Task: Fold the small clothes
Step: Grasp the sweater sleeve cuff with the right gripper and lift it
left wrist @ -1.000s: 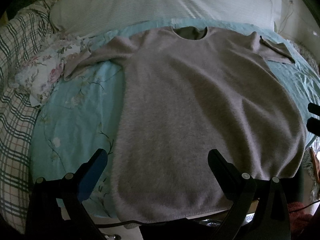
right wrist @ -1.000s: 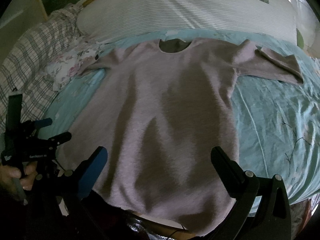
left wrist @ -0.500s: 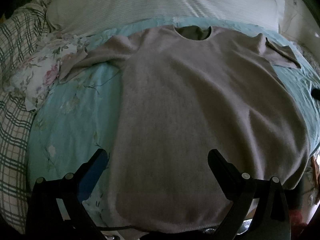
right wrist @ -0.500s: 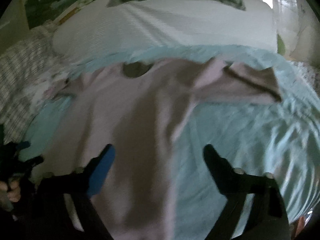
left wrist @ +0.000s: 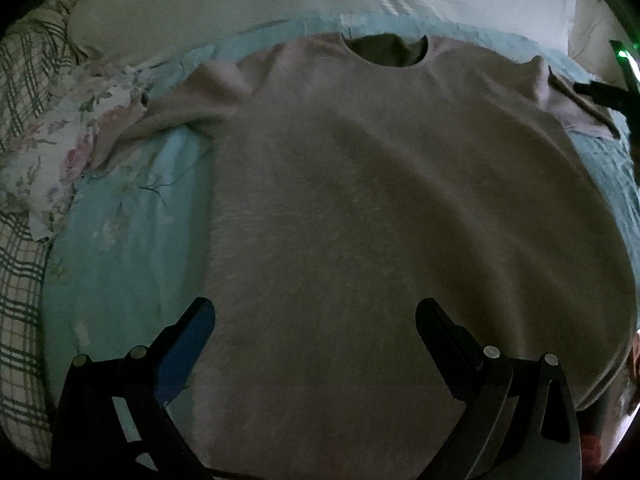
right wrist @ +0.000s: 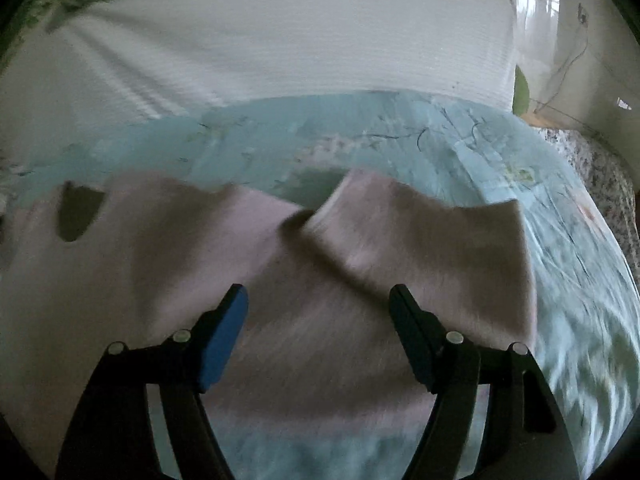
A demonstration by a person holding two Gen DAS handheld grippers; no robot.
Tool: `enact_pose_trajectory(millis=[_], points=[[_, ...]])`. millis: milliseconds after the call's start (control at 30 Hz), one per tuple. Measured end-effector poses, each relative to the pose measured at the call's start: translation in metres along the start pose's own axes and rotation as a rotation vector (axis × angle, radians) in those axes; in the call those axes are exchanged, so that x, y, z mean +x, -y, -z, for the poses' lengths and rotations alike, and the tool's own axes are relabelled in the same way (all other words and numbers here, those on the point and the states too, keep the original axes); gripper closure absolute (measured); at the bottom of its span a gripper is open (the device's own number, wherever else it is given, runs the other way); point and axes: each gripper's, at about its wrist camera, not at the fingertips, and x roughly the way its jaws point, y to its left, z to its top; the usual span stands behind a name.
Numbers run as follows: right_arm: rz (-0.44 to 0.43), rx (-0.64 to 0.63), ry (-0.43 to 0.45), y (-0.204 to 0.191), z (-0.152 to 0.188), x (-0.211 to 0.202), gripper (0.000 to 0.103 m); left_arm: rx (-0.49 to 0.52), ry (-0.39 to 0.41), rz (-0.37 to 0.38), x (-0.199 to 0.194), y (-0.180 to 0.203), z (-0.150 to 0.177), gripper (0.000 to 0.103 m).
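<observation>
Beyond the right gripper, sweater sleeve edges blur out.

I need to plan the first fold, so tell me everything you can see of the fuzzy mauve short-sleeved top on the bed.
The fuzzy mauve short-sleeved top lies spread flat, neckline away from the cameras, on the light blue floral bedsheet. It looks like soft brushed knit, with a round neck opening showing a darker inside. One sleeve reaches a floral cloth; the other is creased near the right gripper, whose open jaws, just closing, hold nothing.
</observation>
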Motion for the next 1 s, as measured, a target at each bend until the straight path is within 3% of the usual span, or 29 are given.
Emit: enact_pose_trajectory(millis=[133,233,267,300,433,600,767,1000], points=[[0.040,-0.041,-0.041,0.006,-0.009,0.033,0.035,0.003,-0.017,0.001,0.015,0.004,-0.008,0.002],[0.050,0.004,-0.048,0.020,-0.012,0.038,0.070,0.006,-0.032,0.003,0.023,0.006,-0.010,0.002],[0.037,0.026,-0.046,0.025,-0.012,0.037,0.090,0.012,-0.044,0.001,0.026,0.006,-0.010,0.002],[0.004,0.073,-0.036,0.033,-0.014,0.031,0.097,0.019,-0.055,-0.001,0.028,0.007,-0.009,0.002],[-0.092,0.136,0.031,0.032,-0.010,-0.005,0.097,0.078,-0.146,-0.039,0.040,0.008,0.003,0.002],[-0.302,0.153,0.081,-0.016,0.002,-0.049,0.097,0.102,-0.177,-0.044,0.041,0.009,0.009,0.002],[-0.586,0.195,0.062,-0.094,0.001,-0.051,0.097,0.074,-0.142,-0.008,0.036,0.006,0.006,0.002],[-0.804,0.134,-0.021,-0.242,-0.011,-0.033,0.097,-0.036,-0.108,0.068,0.041,-0.019,-0.007,0.002]])
